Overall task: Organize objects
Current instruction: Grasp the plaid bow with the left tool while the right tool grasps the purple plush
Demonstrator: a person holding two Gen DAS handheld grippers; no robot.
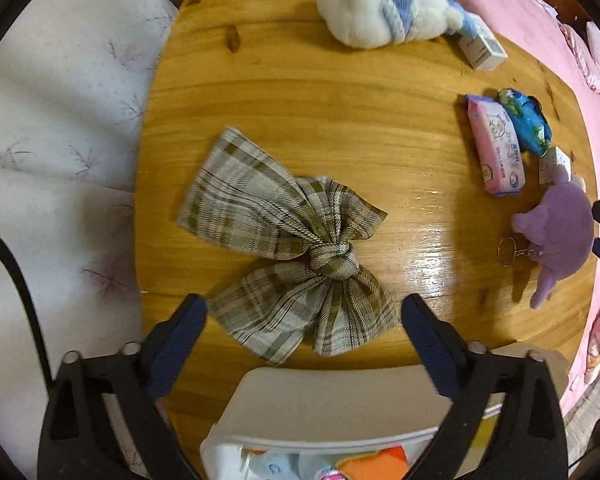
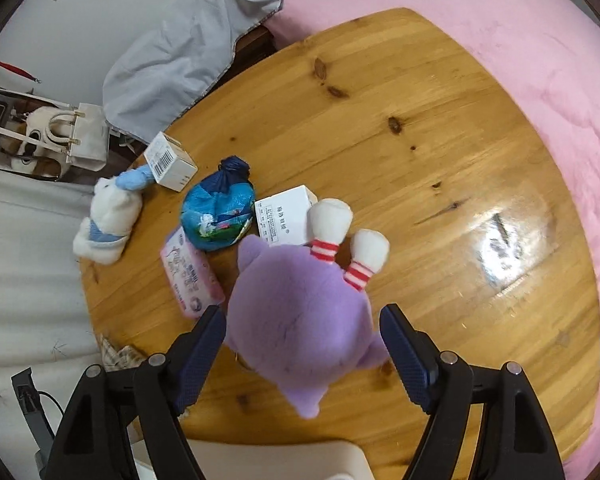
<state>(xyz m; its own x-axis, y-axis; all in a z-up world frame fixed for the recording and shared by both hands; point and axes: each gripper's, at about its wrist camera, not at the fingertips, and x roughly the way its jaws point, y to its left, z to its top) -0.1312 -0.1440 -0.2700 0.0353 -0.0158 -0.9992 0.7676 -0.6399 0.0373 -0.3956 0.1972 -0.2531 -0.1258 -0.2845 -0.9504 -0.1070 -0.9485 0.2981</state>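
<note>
A knotted plaid cloth bow [image 1: 284, 232] lies on the wooden table [image 1: 340, 120]. My left gripper [image 1: 303, 302] hangs above its near end, open wide, a finger on each side and neither pad touching the cloth. A purple plush toy [image 2: 292, 300] with white feet in red-striped socks lies on the table between the fingers of my right gripper [image 2: 303, 312], which is open; the left pad is close against the fur and the right pad stands just off it. In the left wrist view the purple plush toy [image 1: 556, 224] lies at the table's right edge with a key ring [image 1: 508, 250].
A white bin [image 1: 332, 392] holding colourful items stands at the near table edge. A white plush with a blue scarf [image 2: 108, 220], a blue pouch [image 2: 218, 212], a pink tissue pack [image 2: 188, 272] and two white boxes [image 2: 172, 162] [image 2: 284, 216] lie behind the purple toy. Pink bedding [image 2: 540, 60] lies to the right.
</note>
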